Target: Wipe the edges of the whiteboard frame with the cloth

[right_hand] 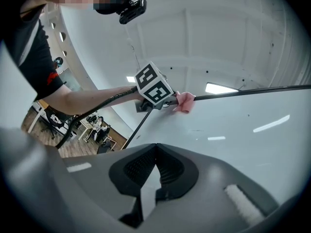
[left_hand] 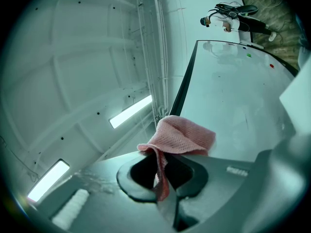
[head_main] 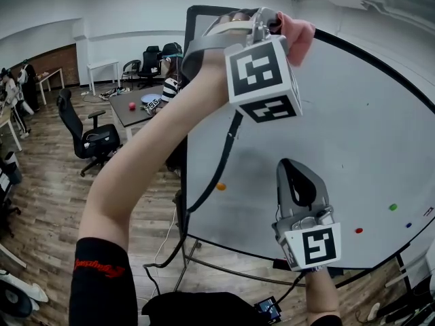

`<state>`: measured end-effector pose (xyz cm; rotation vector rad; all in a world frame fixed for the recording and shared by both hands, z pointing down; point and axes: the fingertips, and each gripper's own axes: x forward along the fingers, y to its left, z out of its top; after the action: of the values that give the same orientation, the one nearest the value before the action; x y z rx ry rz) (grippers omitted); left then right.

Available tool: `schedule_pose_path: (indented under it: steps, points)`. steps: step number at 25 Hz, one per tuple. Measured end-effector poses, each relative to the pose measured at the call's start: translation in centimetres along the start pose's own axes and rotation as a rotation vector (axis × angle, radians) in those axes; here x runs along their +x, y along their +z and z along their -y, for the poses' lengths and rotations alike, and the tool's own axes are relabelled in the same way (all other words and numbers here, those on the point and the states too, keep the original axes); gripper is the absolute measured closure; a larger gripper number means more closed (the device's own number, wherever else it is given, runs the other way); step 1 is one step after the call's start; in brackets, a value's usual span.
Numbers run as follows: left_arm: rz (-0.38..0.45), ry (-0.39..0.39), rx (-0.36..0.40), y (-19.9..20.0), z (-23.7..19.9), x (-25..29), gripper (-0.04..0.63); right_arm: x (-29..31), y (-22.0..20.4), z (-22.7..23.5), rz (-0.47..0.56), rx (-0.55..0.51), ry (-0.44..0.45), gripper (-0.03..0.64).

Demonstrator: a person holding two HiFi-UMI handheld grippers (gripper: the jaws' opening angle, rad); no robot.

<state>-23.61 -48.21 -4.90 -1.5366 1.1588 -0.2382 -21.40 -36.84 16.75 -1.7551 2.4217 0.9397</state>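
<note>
- Closest to the camera is the right gripper (head_main: 293, 174), held low in front of the whiteboard (head_main: 340, 128). Its jaws are pressed together on nothing, and it's apart from the board, so it's basically just along for the ride.
- Higher up, the left gripper (head_main: 275, 22) is raised on an outstretched arm. Its jaws are pinching a fold of the pink cloth (head_main: 300, 36), and the rest of the cloth bunches out past the tips.
- The cloth sits right on the black frame (head_main: 380, 63), on the top edge not far from the board's top-left corner. The right gripper view shows it best, with the cloth (right_hand: 184, 101) laid against the top edge.
- Progress, as a guess: wiping is under way on the top edge. I can't tell from dust or marks which stretches are already clean. The long run of top edge toward the right looks like it's yet to come, and the bottom edge too. The left edge (head_main: 186, 114) near that corner could go either way.
- A few small magnets (head_main: 358, 230) are dotted over the board's lower part.
- Far back there's an open office with a black chair (head_main: 92, 138) on a wood floor.
</note>
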Motion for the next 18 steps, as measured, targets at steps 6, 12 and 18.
schedule_pose_path:
  steps: [6, 12, 18]
  points:
    - [-0.002, 0.000, 0.004, -0.30, 0.06, 0.18, 0.574, 0.25, -0.32, -0.43, -0.001, 0.005, 0.003, 0.615]
    - [0.002, -0.004, 0.007, -0.43, 0.01, 0.23, 0.574, 0.07, -0.28, -0.37, -0.003, 0.009, -0.014, 0.615]
    - [0.006, -0.008, 0.008, -0.62, -0.04, 0.14, 0.572, -0.16, -0.44, -0.09, -0.004, 0.007, -0.035, 0.615]
